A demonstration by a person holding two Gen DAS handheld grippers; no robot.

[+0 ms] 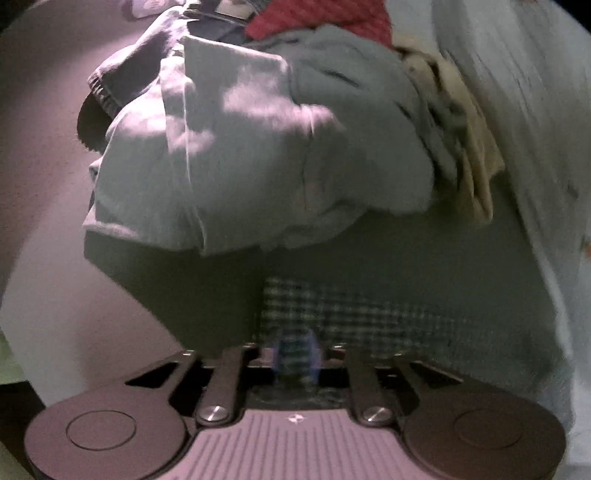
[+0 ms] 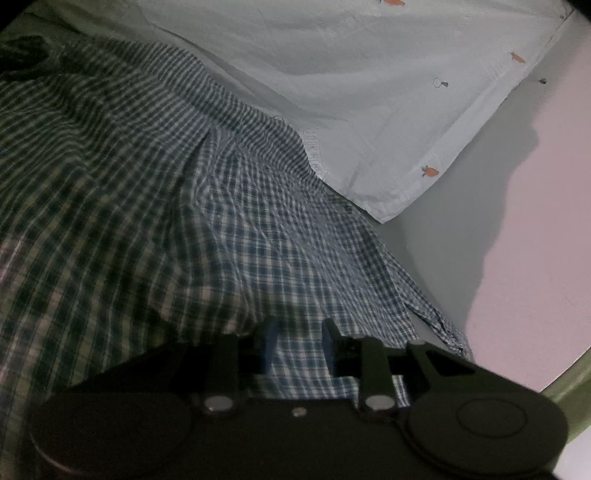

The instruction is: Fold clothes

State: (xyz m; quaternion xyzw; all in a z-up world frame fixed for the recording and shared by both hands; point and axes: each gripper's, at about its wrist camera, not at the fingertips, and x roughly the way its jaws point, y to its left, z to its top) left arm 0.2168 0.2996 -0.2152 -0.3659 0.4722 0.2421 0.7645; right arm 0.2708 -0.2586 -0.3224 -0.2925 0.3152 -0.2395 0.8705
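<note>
- The left gripper [image 1: 295,360] points forward and slightly down, low over the surface. Its blue-tipped fingers [image 1: 312,354] stand close together with a fold of the checked shirt [image 1: 351,317] between them, so it appears to be pinching the cloth, though blur keeps the grip from being certain.
- Beyond it, a grey garment [image 1: 240,155] bulges up, crumpled. Behind that lie a dark blue piece [image 1: 122,74], a red cloth [image 1: 317,18] and a cream cloth [image 1: 465,129], heaped together.
- The right gripper [image 2: 298,347] angles down onto the checked shirt [image 2: 147,184], its fingers [image 2: 267,345] set a little apart with checked fabric showing in the gap; whether they clamp it, I cannot tell.
- The shirt spreads wrinkled to the left and ahead, overlapping a pale sheet [image 2: 369,92] printed with small orange carrots [image 2: 430,171].
- To the right lies the bare pink surface [image 2: 535,240].
</note>
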